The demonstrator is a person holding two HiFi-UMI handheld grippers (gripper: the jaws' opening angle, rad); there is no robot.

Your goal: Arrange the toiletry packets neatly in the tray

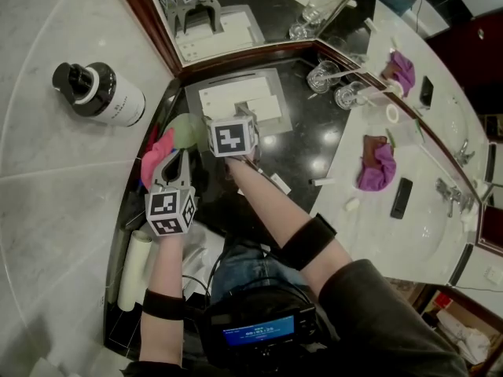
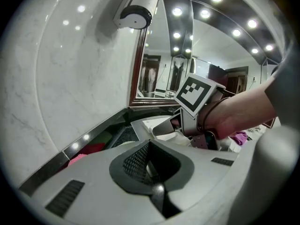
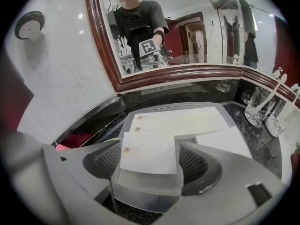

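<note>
A grey tray sits on the black counter below the mirror, with white toiletry packets lying flat in it. In the right gripper view two long packets lie side by side at the tray's far side and a smaller packet at its right. Another packet lies at the tray's near left, between the wide-open jaws of my right gripper. In the head view my right gripper hovers over the tray's near edge. My left gripper waits to the left, shut and empty.
A pink cloth and a green cloth lie left of the tray. Glasses stand to its right. A black bottle is on the marble at left, a rolled white towel at near left. Purple cloths lie on the white counter.
</note>
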